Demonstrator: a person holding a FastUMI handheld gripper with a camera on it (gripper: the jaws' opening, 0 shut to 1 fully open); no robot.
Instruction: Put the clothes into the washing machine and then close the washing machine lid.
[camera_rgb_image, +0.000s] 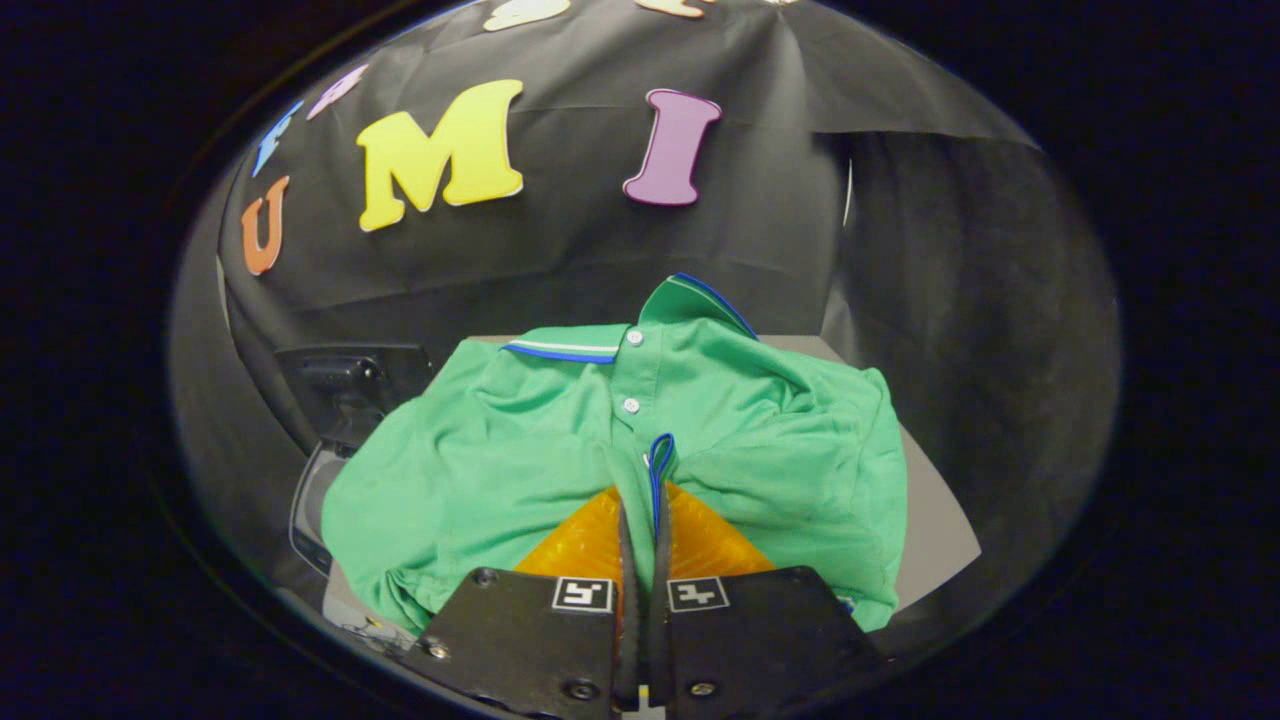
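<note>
- Grey table (935, 520): flat surface before the black cloth wall, bearing the garment.
- Green polo shirt (480, 450): crumpled, collar with blue and white trim turned up at the far side, two white buttons on the placket; it spreads just ahead of and around the fingers.
- Washing machine (345, 385): dark unit, apparently lid raised, left of the shirt and partly covered by it.
- Gripper (642, 500): orange fingers (585, 545) nearly together, pinching a blue-edged fold of the shirt between them.
</note>
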